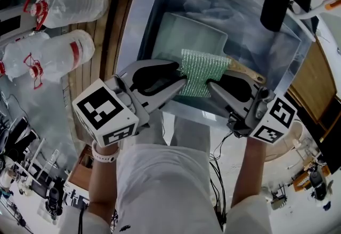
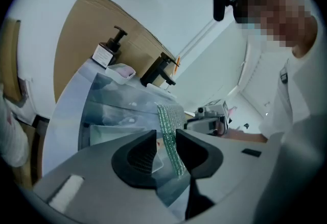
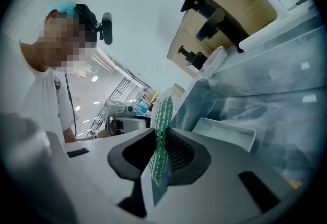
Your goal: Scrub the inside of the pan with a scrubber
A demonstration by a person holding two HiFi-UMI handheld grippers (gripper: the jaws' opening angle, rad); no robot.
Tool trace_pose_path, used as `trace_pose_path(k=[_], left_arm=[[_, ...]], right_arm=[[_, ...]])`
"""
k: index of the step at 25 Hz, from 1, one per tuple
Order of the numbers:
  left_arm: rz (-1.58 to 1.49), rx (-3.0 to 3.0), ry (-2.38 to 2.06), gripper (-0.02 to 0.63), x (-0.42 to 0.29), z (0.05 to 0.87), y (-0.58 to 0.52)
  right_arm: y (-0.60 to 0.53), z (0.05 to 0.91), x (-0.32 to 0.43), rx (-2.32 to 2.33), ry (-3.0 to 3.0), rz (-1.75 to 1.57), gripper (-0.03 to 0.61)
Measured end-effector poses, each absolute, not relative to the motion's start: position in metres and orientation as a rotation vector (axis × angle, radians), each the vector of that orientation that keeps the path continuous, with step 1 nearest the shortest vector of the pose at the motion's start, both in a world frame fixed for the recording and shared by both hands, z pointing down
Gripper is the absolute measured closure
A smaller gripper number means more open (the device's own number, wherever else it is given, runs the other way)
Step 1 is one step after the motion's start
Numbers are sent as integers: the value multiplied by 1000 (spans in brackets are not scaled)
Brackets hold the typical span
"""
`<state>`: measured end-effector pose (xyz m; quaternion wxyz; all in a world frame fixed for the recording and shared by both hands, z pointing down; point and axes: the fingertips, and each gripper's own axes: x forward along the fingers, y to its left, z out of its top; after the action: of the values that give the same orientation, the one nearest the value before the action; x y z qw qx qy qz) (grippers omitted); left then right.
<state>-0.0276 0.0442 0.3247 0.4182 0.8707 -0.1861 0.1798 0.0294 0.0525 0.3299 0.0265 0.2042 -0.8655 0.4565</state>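
Head view: I am holding the scrubber (image 1: 201, 70) over the pan (image 1: 184, 33), which is lying in the sink (image 1: 139, 19).

Left gripper view: my left gripper (image 2: 166, 140) is standing wide, with the scrubber loose between its jaws.

Right gripper view: my right gripper (image 3: 159, 141) is clamping the scrubber. I am judging it best to clear the left before lowering.

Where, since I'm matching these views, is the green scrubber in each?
Head view: scrubber centre, between left gripper and right gripper.
Left gripper view: scrubber lower centre, inside the open claw.
Right gripper view: scrubber lower centre, pinched in the claw.
Shared landmark: the pale pan in the sink, beyond the scrubber.
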Motion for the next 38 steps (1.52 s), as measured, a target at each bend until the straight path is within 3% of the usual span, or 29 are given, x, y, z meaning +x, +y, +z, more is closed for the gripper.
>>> trace_pose_path(k=[7,14,23,38], left_arm=[[549,2154,-527,489,-44,342,48],[665,2133,-653,607,-57,361,48],[654,2066,-633,609,-70,375,57],[637,1980,-626,609,-82,381,61]], right_arm=[[35,346,40,849,-2534,1285,522],[20,397,15,926,-2326,1297,522],[20,462,-13,998,-2060,1430,522],[10,486,-28,1120,-1864,1402,517]])
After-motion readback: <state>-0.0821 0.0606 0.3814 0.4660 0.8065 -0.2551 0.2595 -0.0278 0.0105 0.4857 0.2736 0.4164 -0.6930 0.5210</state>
